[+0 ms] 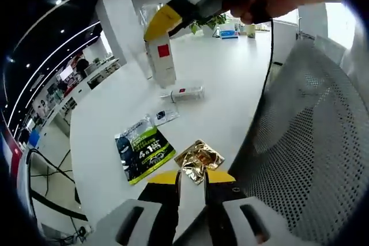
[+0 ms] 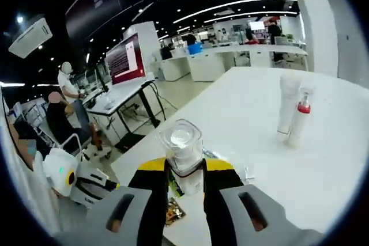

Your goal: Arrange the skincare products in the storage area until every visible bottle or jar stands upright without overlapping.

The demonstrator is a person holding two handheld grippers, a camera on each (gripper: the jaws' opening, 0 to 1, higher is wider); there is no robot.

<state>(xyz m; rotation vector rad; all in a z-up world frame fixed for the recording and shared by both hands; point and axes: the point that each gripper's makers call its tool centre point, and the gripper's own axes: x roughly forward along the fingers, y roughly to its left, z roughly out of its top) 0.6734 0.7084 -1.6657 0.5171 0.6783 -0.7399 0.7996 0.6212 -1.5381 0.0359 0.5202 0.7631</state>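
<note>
My right gripper [image 2: 185, 168] is shut on a white bottle with a clear cap [image 2: 181, 142], held above the white table [image 2: 242, 159]. From the left gripper view the same bottle [image 1: 162, 60], with a red label, hangs upright under the right gripper [image 1: 167, 20] in a person's hand. A small bottle [image 1: 184, 93] with a red mark lies on its side on the table [image 1: 115, 102]. A white tube [image 2: 287, 106] and a red-capped bottle [image 2: 300, 120] stand upright together. My left gripper [image 1: 192, 180] is open by a narrow gap, and a gold foil packet [image 1: 199, 158] lies at its tips.
A green and black sachet [image 1: 143, 149] and a small pale sachet [image 1: 166, 116] lie flat near the table's front. A grey mesh chair back [image 1: 311, 142] rises close on the right. People sit by desks [image 2: 60, 116] off the table's left side.
</note>
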